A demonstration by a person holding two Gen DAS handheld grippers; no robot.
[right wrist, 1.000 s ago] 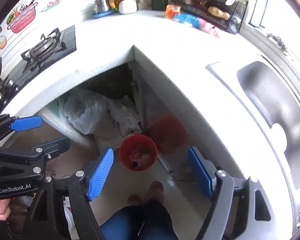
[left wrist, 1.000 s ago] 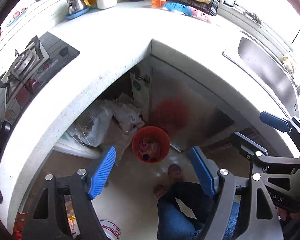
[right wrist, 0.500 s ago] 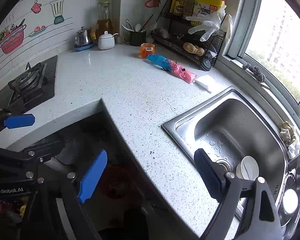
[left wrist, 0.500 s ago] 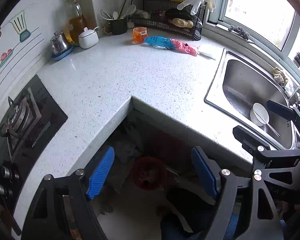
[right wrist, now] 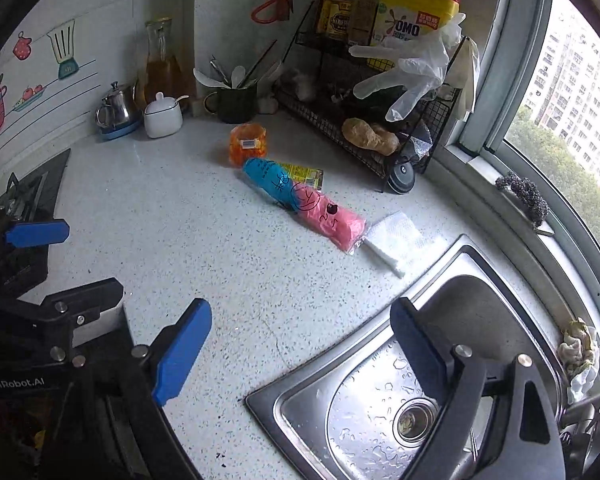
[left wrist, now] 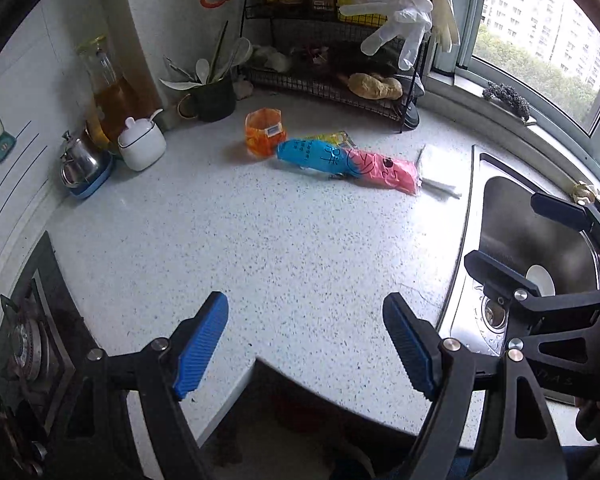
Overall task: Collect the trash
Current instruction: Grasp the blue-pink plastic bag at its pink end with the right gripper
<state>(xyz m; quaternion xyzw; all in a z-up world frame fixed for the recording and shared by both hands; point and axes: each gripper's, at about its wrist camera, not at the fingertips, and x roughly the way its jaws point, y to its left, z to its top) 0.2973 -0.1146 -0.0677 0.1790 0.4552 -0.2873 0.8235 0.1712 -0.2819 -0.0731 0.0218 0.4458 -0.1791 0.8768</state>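
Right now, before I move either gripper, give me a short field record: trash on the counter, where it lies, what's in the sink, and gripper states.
surface: white speckled countertop
trash 1: crumpled orange plastic wrapper, near the wire rack
trash 2: blue and pink plastic bag roll, lying flat mid-counter
trash 3: yellow printed packet, partly under the roll
sink: steel sink, wet
left gripper: open, empty
right gripper: open, empty

White speckled countertop (left wrist: 284,248), steel sink (right wrist: 380,408) at right, daylight through window (right wrist: 572,100), tiled wall (left wrist: 32,92).
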